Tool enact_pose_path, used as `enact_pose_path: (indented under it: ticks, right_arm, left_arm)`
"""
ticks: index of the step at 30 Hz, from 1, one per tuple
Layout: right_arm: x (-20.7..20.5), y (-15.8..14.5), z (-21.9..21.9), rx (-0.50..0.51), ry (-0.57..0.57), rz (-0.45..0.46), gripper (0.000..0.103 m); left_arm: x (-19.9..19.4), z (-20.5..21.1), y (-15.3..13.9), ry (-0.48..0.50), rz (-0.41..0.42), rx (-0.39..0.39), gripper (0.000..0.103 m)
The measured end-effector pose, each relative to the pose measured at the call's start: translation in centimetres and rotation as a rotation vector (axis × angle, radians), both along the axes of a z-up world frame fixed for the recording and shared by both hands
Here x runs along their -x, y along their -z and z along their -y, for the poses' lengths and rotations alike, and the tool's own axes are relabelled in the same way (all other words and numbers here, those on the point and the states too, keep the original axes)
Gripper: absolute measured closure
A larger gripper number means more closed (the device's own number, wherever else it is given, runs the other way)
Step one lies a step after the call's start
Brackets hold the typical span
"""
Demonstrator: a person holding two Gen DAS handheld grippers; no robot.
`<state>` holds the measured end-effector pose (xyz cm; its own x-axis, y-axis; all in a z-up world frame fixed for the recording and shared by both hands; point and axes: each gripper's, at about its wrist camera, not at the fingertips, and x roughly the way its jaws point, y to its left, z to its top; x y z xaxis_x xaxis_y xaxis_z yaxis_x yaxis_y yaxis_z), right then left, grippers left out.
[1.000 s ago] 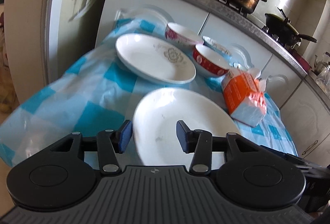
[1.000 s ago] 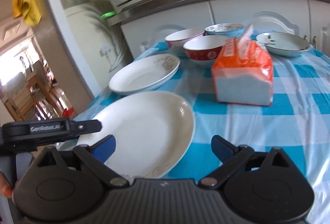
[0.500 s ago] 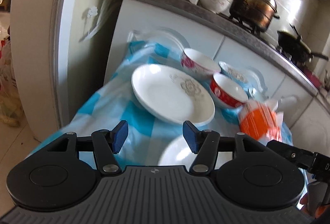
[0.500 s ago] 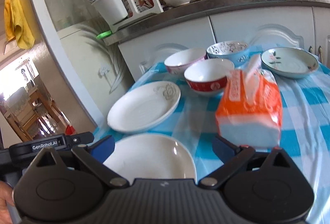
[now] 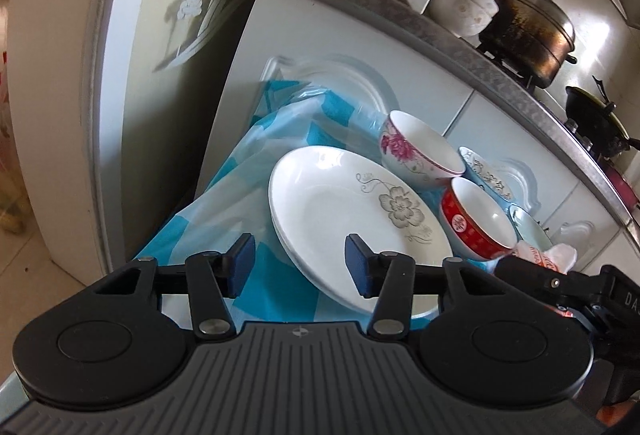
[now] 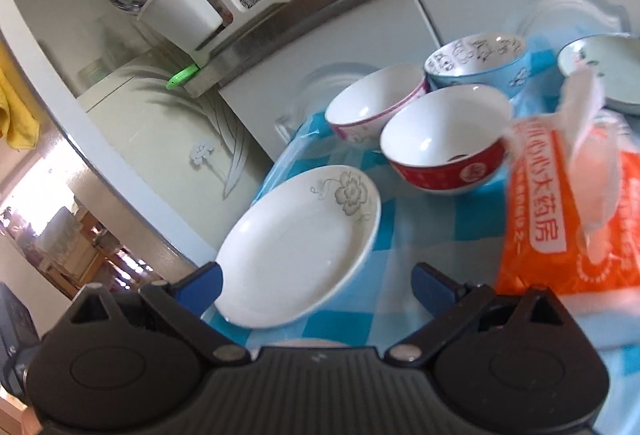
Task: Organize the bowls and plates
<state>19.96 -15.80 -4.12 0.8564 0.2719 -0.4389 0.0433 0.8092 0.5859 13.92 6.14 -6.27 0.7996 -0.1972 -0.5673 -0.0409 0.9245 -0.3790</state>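
A white plate with a grey flower (image 5: 352, 211) (image 6: 296, 247) lies on the blue checked tablecloth. Behind it stand a pink-flowered bowl (image 5: 416, 151) (image 6: 372, 107), a red bowl (image 5: 476, 219) (image 6: 444, 139) and a blue patterned bowl (image 5: 484, 171) (image 6: 480, 59). A pale green dish (image 6: 600, 71) sits at the far right. My left gripper (image 5: 300, 263) is open, its fingers straddling the near edge of the plate. My right gripper (image 6: 316, 287) is open wide just in front of the same plate. A sliver of a second white plate (image 6: 308, 343) shows under the right gripper.
An orange tissue pack (image 6: 576, 215) lies right of the plate, close to my right gripper. White cabinets (image 5: 320, 47) and a steel counter edge (image 6: 320, 15) back the table. A pot (image 5: 528, 27) and wok (image 5: 592, 115) sit on the stove. The right gripper's body (image 5: 560, 283) shows at right.
Both grippers have moved forward past the near plain white plate toward the flowered plate. The near plate has dropped almost out of both views. Both stay open.
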Motion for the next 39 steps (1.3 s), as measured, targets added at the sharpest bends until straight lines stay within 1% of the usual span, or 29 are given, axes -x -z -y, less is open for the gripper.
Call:
enact_pose_path:
  ticks: [2, 8, 13, 17, 21, 23, 24, 25, 29, 35, 39]
  right_arm:
    - [-0.8, 0.0, -0.2, 0.008, -0.006, 0.006, 0.003]
    - [-2.9, 0.4, 0.0, -0.035, -0.020, 0.004, 0.003]
    - [-4.8, 0.6, -0.6, -0.018, -0.031, -0.013, 0.004]
    - [-6.2, 1.1, -0.8, 0.001, -0.024, -0.061, 0.007]
    - [-7.3, 2.2, -0.2, -0.047, -0.020, -0.094, 0.010]
    - [-7.5, 2.6, 0.1, -0.062, -0.018, -0.090, 0.013]
    - [-7.7, 2.6, 0.1, -0.066, -0.021, -0.093, 0.015]
    - [-7.8, 2.6, 0.1, -0.067, -0.029, -0.090, 0.019]
    - [-8.1, 2.2, -0.4, -0.012, -0.033, -0.095, 0.020]
    - [-7.6, 2.0, -0.5, -0.003, -0.032, -0.073, 0.022]
    - [-6.9, 1.5, -1.1, 0.050, -0.035, -0.056, 0.023]
  left_arm:
    - [-0.6, 0.0, 0.3, -0.001, -0.006, -0.002, 0.049]
    - [-1.9, 0.0, 0.8, -0.012, -0.018, 0.002, 0.051]
    - [-3.1, -0.1, 1.1, -0.016, -0.024, 0.003, 0.056]
    - [-3.9, 0.2, 1.4, -0.010, -0.024, 0.001, 0.060]
    - [-4.7, 0.4, 1.7, -0.007, -0.032, -0.004, 0.065]
    - [-4.9, 0.2, 1.9, -0.008, -0.031, -0.004, 0.067]
    - [-5.1, 0.2, 2.0, -0.009, -0.032, -0.005, 0.071]
    - [-5.2, 0.2, 2.0, -0.008, -0.034, -0.007, 0.072]
    - [-5.2, 0.3, 2.1, -0.006, -0.029, -0.015, 0.072]
    - [-5.1, 0.4, 2.0, -0.012, -0.027, -0.025, 0.072]
    - [-4.8, 0.4, 1.8, -0.010, -0.015, -0.030, 0.072]
